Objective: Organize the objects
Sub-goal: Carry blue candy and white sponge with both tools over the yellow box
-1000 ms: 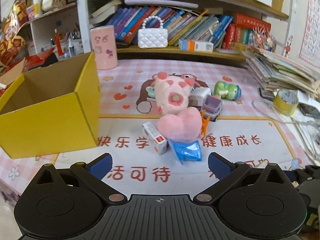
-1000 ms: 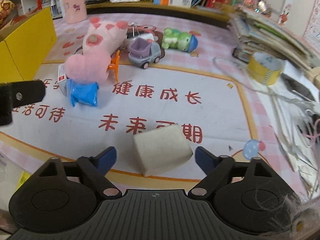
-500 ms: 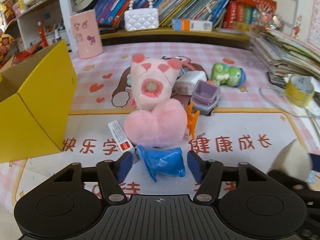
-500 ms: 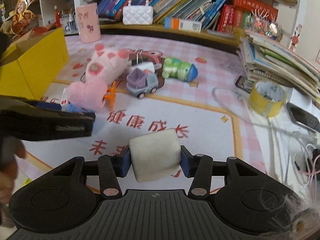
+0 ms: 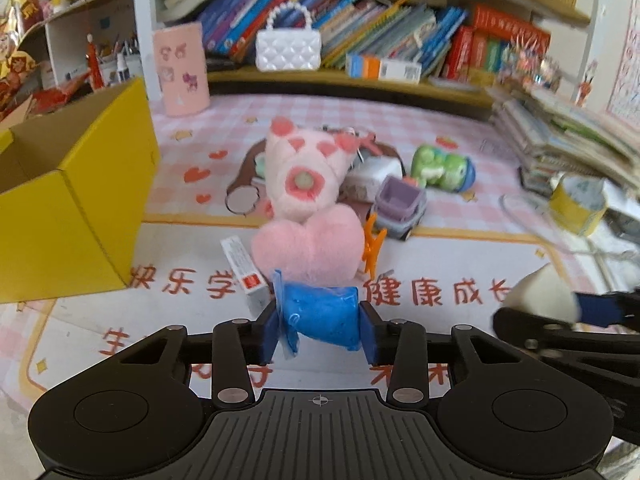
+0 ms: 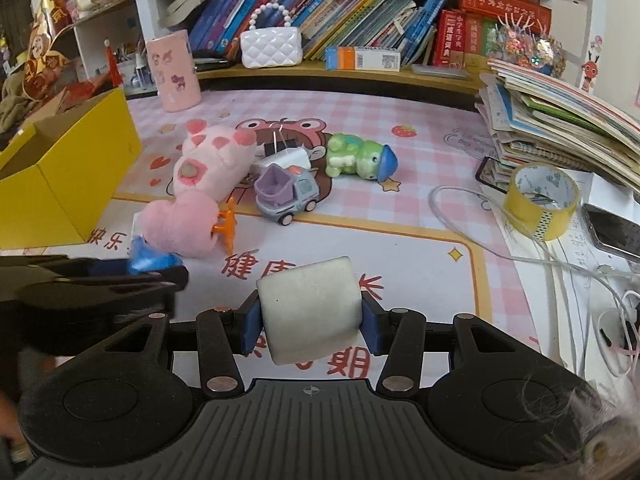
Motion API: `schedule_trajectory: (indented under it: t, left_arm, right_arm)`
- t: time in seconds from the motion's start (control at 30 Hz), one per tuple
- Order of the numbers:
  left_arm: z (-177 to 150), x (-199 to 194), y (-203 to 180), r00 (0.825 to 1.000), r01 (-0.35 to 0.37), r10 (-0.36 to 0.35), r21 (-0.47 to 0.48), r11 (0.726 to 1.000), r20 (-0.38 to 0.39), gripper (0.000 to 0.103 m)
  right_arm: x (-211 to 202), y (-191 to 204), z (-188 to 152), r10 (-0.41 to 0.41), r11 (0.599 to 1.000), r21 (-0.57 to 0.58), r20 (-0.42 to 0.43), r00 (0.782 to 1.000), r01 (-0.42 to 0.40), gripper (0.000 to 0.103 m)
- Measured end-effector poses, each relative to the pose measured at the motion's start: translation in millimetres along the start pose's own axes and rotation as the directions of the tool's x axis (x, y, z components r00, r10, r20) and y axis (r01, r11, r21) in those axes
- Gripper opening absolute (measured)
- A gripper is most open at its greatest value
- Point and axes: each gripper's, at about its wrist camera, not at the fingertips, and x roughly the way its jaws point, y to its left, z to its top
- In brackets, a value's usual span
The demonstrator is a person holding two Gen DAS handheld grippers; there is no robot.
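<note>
My left gripper (image 5: 320,320) is shut on a blue packet (image 5: 322,314), just in front of a pink plush toy (image 5: 308,216) and a small white-and-red box (image 5: 245,270). My right gripper (image 6: 310,316) is shut on a white sponge block (image 6: 310,310) and holds it above the mat; the block also shows at the right of the left wrist view (image 5: 540,294). An open yellow box (image 5: 68,208) stands at the left. A purple toy truck (image 6: 286,194), a green toy (image 6: 358,158) and an orange clip (image 6: 226,228) lie on the mat.
A yellow tape roll (image 6: 540,200), a phone (image 6: 612,234) and cables lie at the right beside a stack of books (image 6: 560,120). A pink cup (image 6: 174,76) and a white handbag (image 6: 270,46) stand at the back by the bookshelf.
My left gripper moved forward and closed on the blue packet. My right gripper closed on the white block and lifted it off the mat.
</note>
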Motion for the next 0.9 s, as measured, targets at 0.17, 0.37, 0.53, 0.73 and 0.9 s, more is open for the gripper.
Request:
schedule_trajectory:
  t: [0.17, 0.37, 0.53, 0.73, 0.9]
  left_arm:
    - [-1, -25, 20, 0.997, 0.001, -0.001, -0.008, 1.0, 0.073, 0.039]
    - [-2, -43, 56, 0.994, 0.003, -0.003, 0.001, 1.0, 0.111, 0.039]
    - [-9, -58, 91, 0.992, -0.002, 0.0, 0.013, 1.0, 0.125, 0.039]
    - [-21, -82, 143, 0.991, -0.016, 0.017, -0.009, 1.0, 0.136, 0.039]
    - [-31, -99, 181, 0.989, -0.029, 0.03, -0.015, 0.999, 0.146, 0.039]
  right_arm:
    - [1, 14, -1, 0.002, 1.0, 0.009, -0.006, 1.0, -0.002, 0.046]
    - [-1, 47, -2, -0.006, 1.0, 0.012, -0.004, 1.0, 0.006, 0.046]
    - [-6, 84, -5, -0.007, 1.0, 0.019, 0.004, 1.0, 0.007, 0.046]
    - [-12, 138, -11, 0.006, 1.0, -0.014, 0.003, 1.0, -0.006, 0.046]
    - [-13, 181, -15, 0.027, 0.999, -0.04, 0.005, 1.0, -0.027, 0.046]
